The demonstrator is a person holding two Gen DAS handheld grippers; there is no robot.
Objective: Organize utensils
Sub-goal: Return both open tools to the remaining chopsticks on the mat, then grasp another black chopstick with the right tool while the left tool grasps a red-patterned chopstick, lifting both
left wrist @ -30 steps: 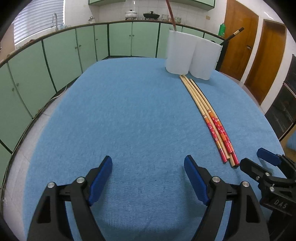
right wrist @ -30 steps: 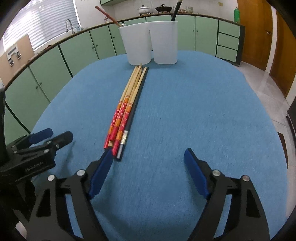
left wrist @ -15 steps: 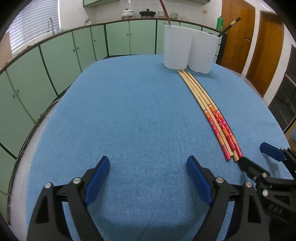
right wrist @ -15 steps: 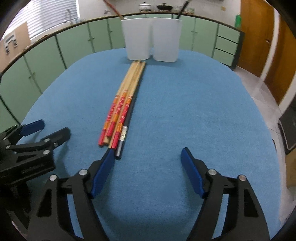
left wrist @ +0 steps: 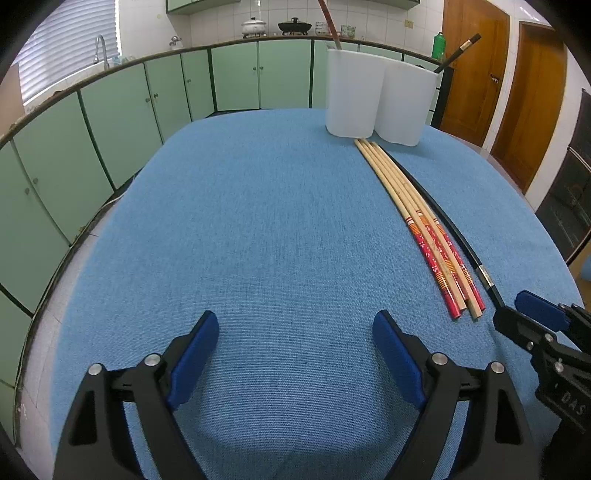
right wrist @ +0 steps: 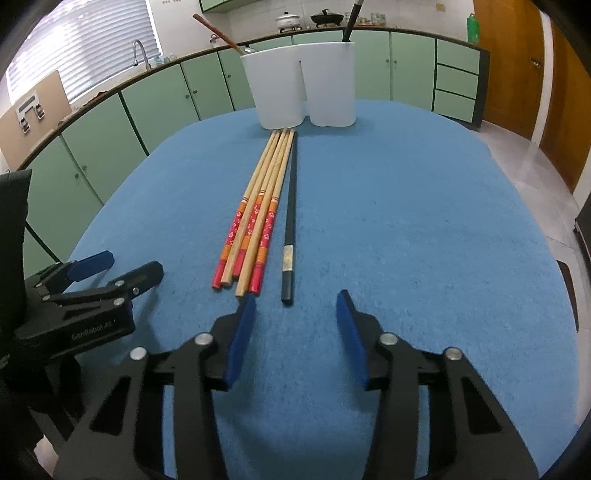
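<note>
A: Lying on the blue cloth [right wrist: 406, 229], the chopsticks [right wrist: 258, 221] run from the holder [right wrist: 299, 88] at the far edge back toward the near edge; the black chopstick [right wrist: 290, 221] lies just beside them on their right.

B: How far along?

A: Early, I'd judge. The holder's left cup has one red-brown stick [right wrist: 216, 31] in it and the right cup one dark stick [right wrist: 351, 20]; all five on the cloth are left to sort.

B: Grippers?

A: Right gripper [right wrist: 295, 332] spread, holding nothing, the black chopstick's near end just ahead of the gap. Left gripper [left wrist: 295, 350] spread wide over bare cloth, well left of the bundle.

B: Do the views differ?

A: The right view shows the black stick's silver band and end straight on; the left view shows them at its right margin, with the right gripper's tip close to them.
</note>
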